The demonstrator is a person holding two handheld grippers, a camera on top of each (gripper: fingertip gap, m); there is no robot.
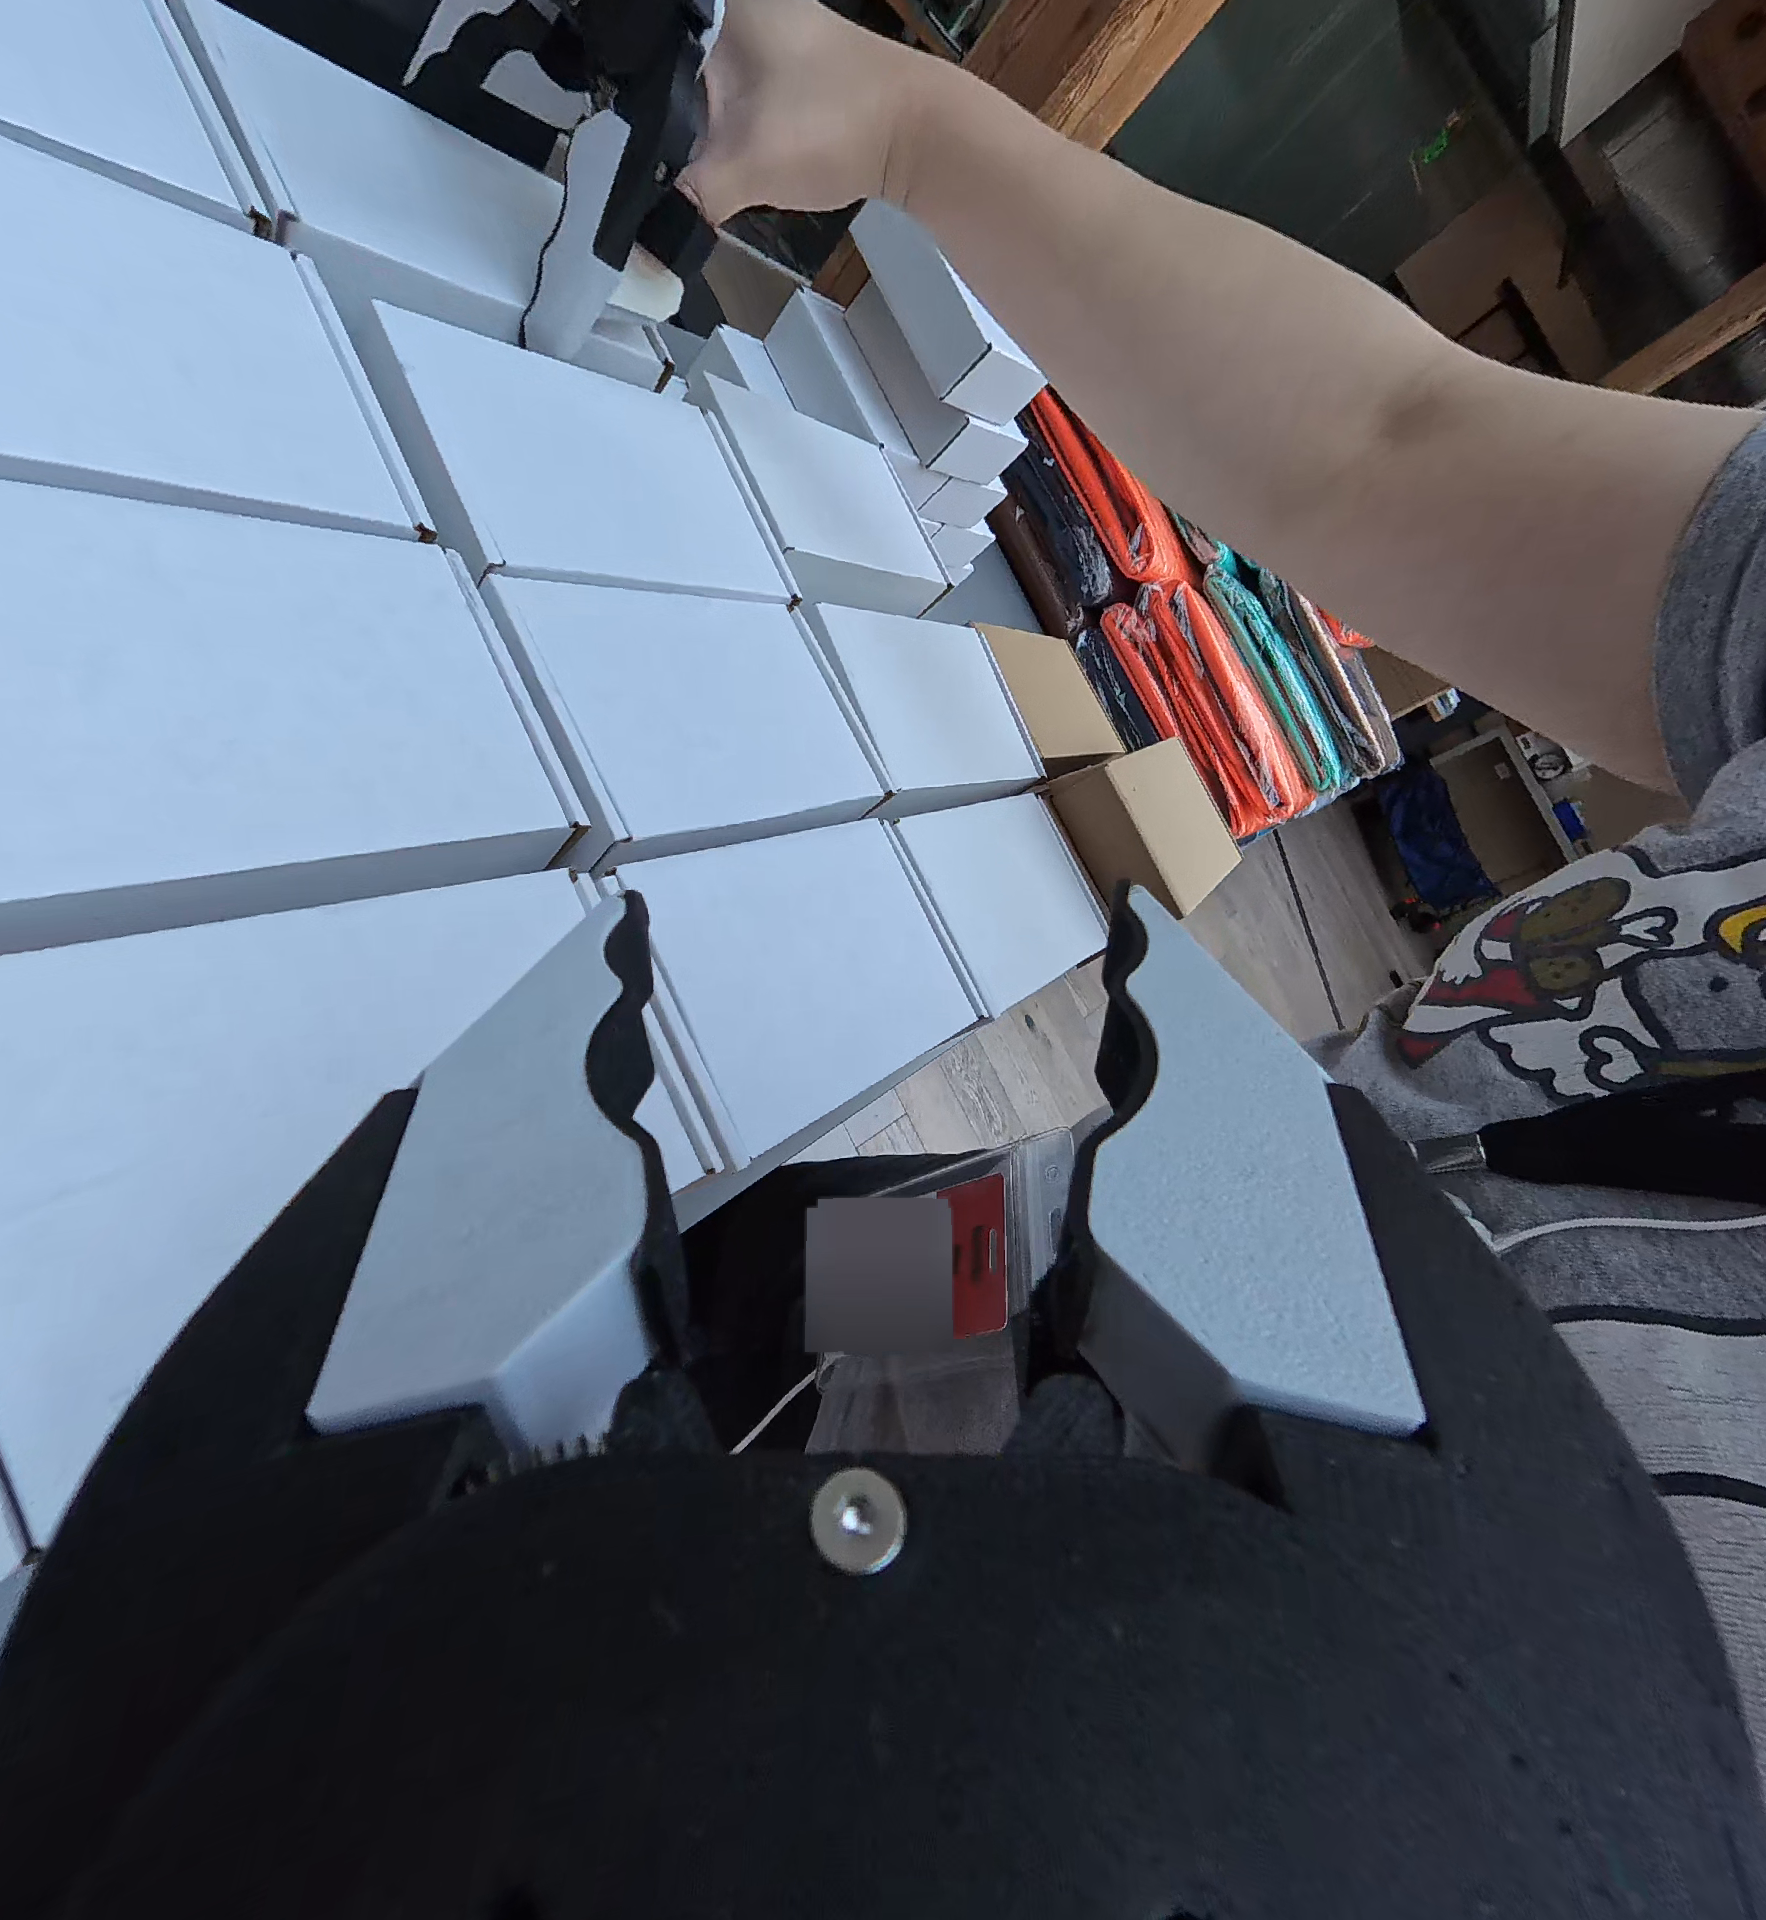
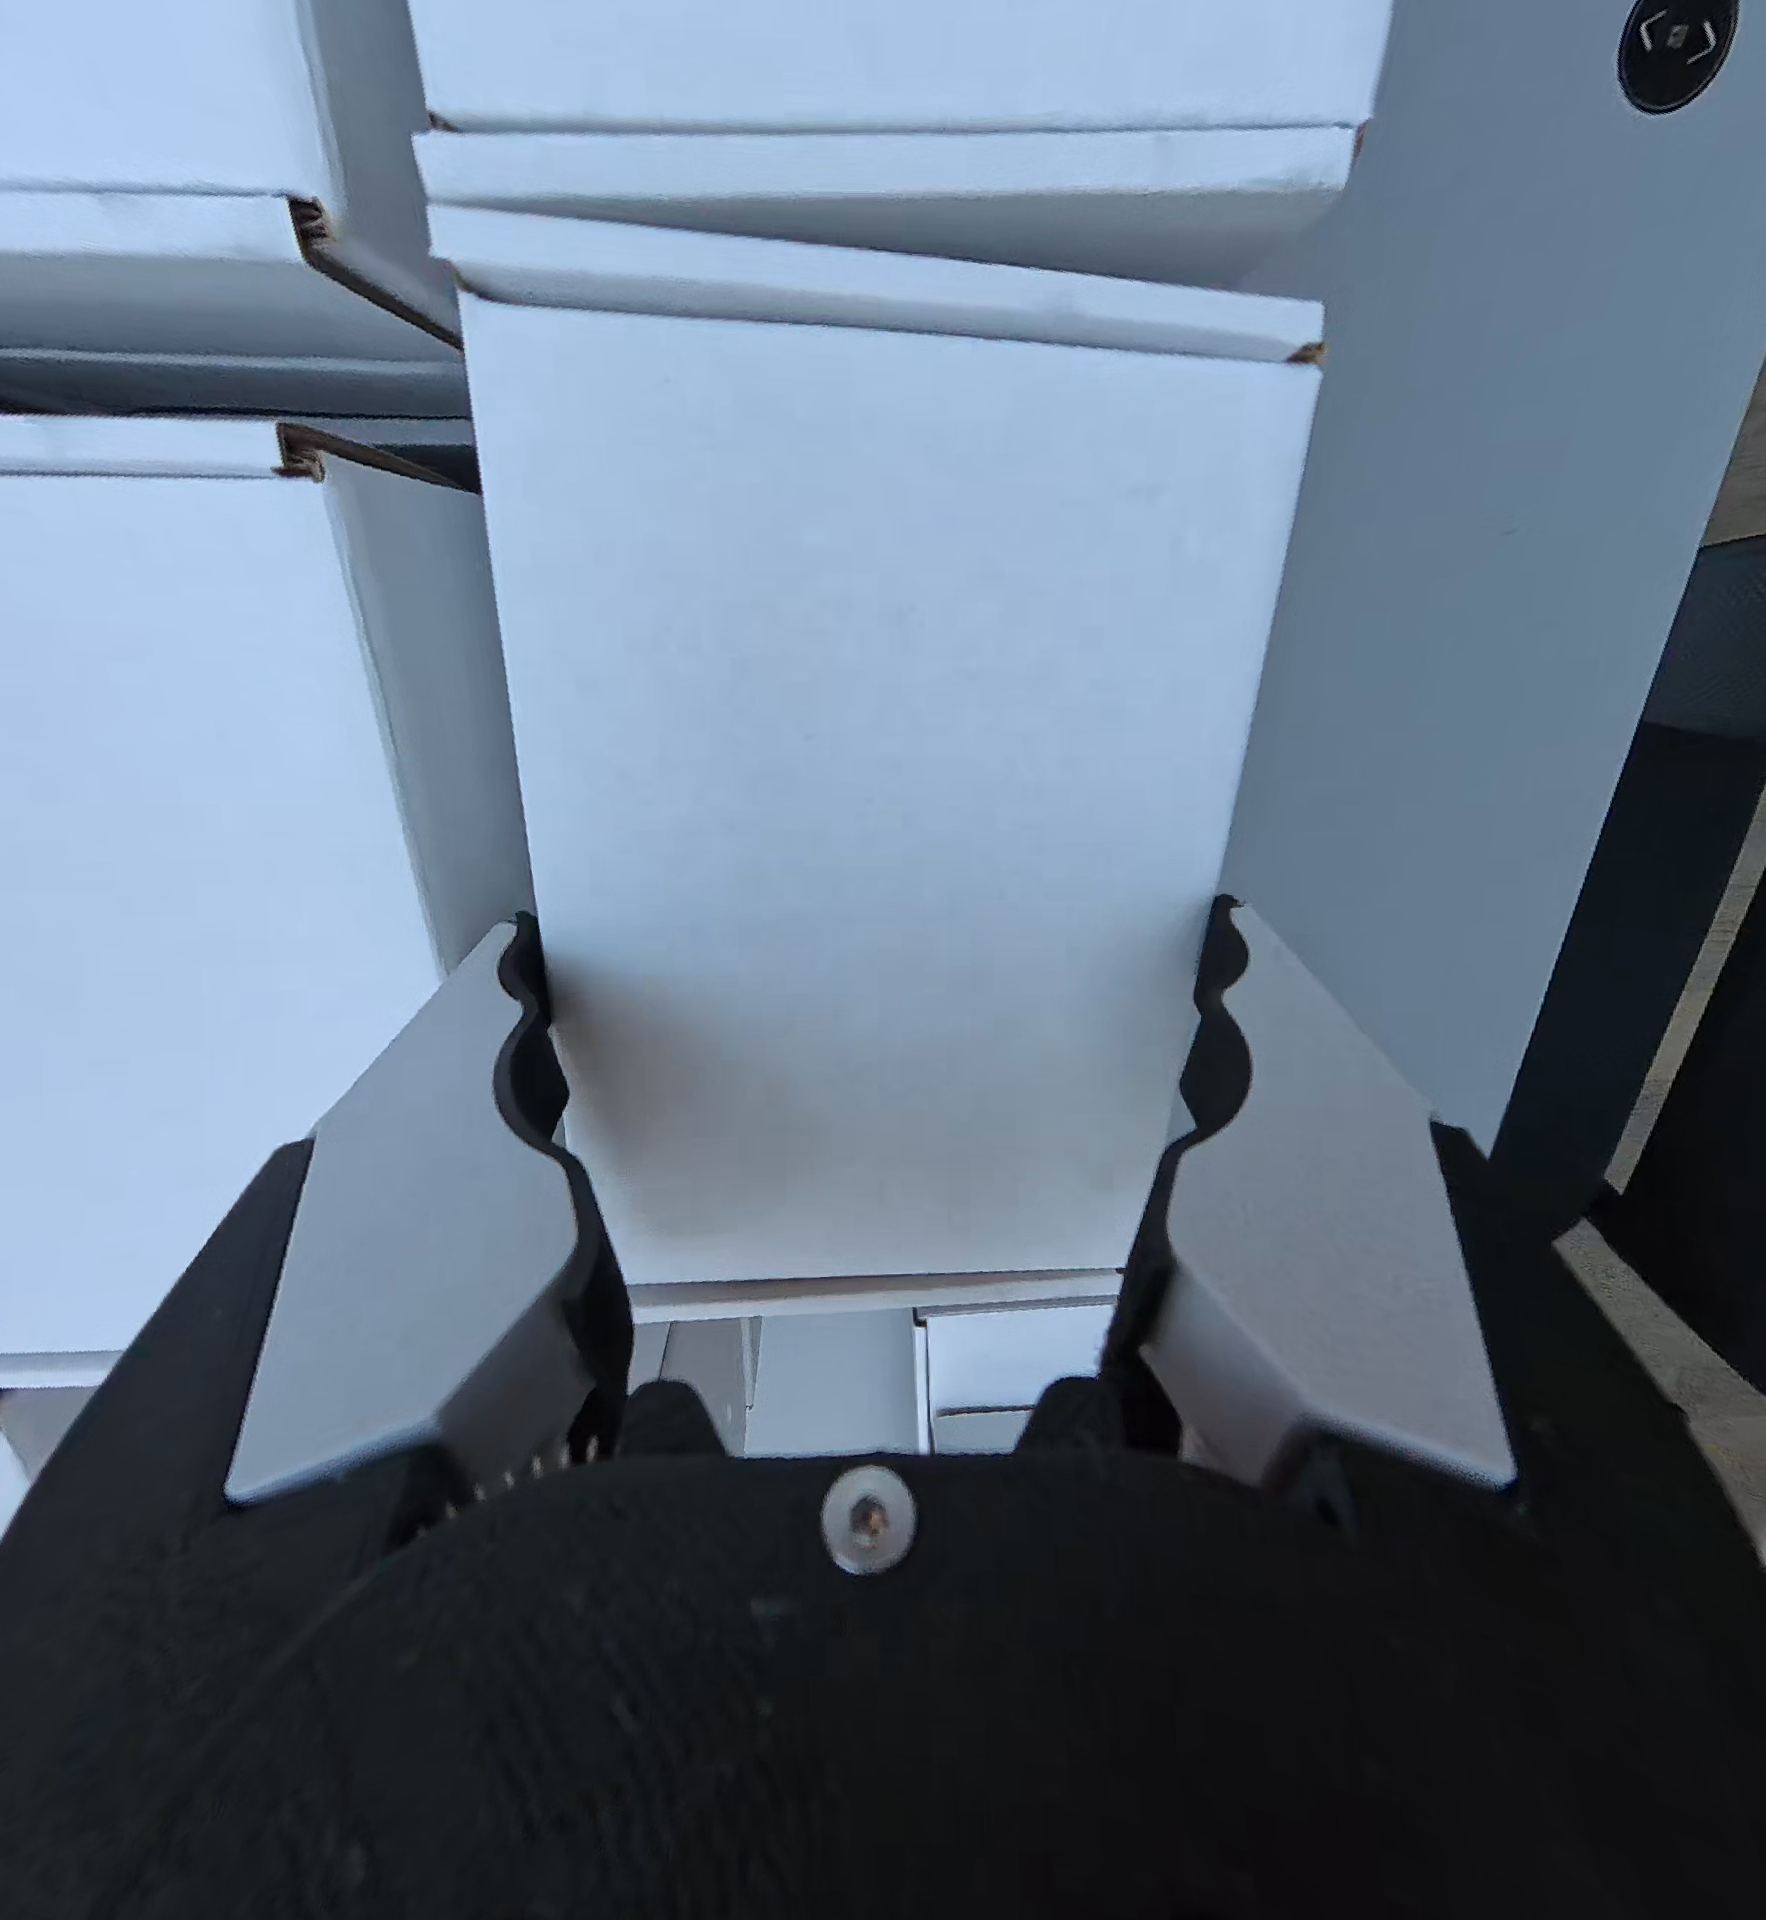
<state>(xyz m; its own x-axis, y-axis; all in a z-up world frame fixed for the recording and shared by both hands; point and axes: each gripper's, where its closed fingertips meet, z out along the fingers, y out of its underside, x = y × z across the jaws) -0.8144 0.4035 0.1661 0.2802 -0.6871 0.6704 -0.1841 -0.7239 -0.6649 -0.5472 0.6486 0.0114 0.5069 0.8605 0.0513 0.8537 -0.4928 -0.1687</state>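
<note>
Item: my right gripper (image 2: 863, 1049), jaws spread wide and straddling a white box (image 2: 889, 727), both fingers against its side walls; its long axis runs straight ahead along the fingers, among other white boxes (image 2: 131, 831). Item: my left gripper (image 1: 874, 1029), jaws apart and empty, held near the person's grey shirt (image 1: 1741, 1403), well back from it.

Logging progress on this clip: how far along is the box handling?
Done: many closed white boxes lie in rows. In hand: the right gripper has its fingers on both sides of one white box; a firm clamp can't be confirmed. The left gripper is open and empty. What's left isn't shown.
</note>
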